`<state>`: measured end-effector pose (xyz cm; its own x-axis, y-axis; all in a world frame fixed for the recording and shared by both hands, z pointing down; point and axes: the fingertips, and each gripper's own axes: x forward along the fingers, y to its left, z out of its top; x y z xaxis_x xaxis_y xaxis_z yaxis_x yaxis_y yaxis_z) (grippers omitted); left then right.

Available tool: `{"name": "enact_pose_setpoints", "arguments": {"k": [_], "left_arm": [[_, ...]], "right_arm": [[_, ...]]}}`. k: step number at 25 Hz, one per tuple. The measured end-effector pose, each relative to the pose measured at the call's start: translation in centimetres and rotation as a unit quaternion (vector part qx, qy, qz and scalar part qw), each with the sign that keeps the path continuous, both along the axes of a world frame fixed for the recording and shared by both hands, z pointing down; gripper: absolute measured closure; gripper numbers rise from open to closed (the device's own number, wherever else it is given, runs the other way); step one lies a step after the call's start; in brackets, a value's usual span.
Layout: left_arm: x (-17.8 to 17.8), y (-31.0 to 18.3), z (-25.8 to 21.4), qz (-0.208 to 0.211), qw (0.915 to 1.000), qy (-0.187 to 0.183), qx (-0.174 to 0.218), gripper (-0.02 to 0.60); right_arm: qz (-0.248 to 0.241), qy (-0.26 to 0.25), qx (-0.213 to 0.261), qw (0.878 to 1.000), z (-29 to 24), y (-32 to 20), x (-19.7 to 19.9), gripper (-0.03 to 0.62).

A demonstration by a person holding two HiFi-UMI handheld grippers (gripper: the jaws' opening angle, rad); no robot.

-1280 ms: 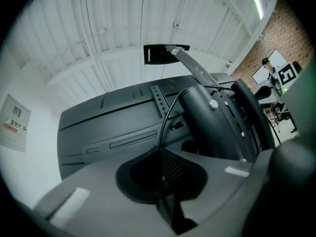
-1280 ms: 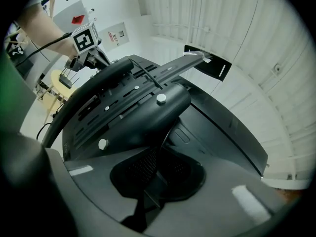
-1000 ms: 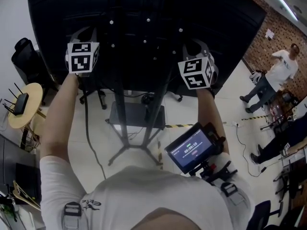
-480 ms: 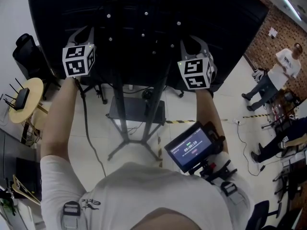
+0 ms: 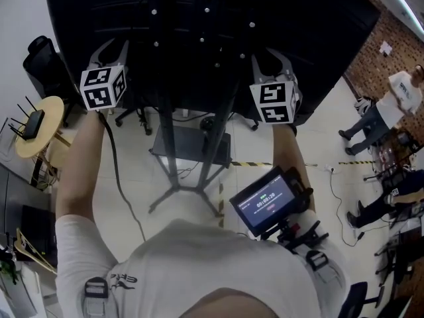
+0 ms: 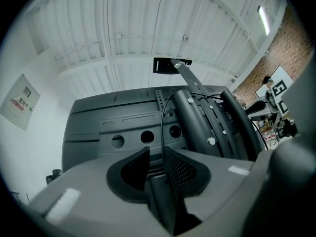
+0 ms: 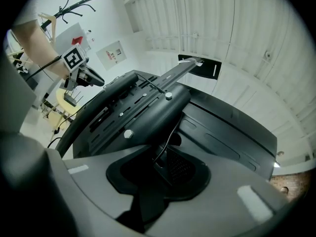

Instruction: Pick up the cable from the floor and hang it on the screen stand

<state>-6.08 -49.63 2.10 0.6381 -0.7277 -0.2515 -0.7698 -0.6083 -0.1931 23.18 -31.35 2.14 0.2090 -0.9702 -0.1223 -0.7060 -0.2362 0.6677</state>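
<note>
We've got the cable (image 6: 162, 117) over the stand (image 6: 195, 122), looks hung. Right gripper (image 7: 165, 169) jaws just opened round its end; left gripper (image 6: 157, 164) narrow, cable loose btwn. Left: pull clear.

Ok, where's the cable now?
In the left gripper view, the cable rises from between the left tongs up to the screen stand, behind the screen.

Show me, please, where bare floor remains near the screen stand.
Bare floor lies right of the stand legs, on both sides of the striped tape. A narrower patch lies between the legs and the hanging cable. Crowded: the round table carries a router.
</note>
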Motion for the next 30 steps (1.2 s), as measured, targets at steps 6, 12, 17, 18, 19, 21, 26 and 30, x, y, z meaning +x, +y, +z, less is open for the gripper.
{"name": "enact_pose_setpoints", "arguments": {"k": [6,12,17,18,19,21,26,30], "left_arm": [[-0.7,0.4,1.4,-0.003,0.9999,-0.004,-0.016,0.509],[-1.0,1.3,1.4,0.007,0.9997,0.001,-0.022,0.509],[-1.4,2.1,2.5,0.013,0.9991,0.010,-0.038,0.509],[-1.4,2.3,2.6,0.010,0.9990,0.014,-0.041,0.509],[-1.4,2.7,2.7,0.007,0.9989,0.018,-0.044,0.511],[-1.1,3.9,2.7,-0.001,0.9988,0.021,-0.045,0.511],[-0.2,7.1,2.7,-0.018,0.9987,0.022,-0.043,0.511],[0.6,9.8,3.0,-0.030,0.9982,0.028,-0.044,0.512]], "right_arm": [[-0.003,-0.011,-0.007,1.000,0.9,0.4,-0.1,0.485],[0.003,-0.019,-0.017,1.000,1.4,1.1,-0.6,0.487],[0.003,-0.039,-0.021,0.999,2.4,1.8,-0.8,0.487],[-0.001,-0.045,-0.019,0.999,2.5,2.0,-0.8,0.487],[-0.006,-0.051,-0.016,0.999,2.6,2.2,-0.6,0.488],[-0.019,-0.066,-0.012,0.998,2.7,2.8,-0.1,0.490],[-0.067,-0.124,-0.012,0.990,3.6,3.7,1.0,0.497],[-0.102,-0.147,-0.021,0.984,4.3,4.0,1.3,0.510]]}}
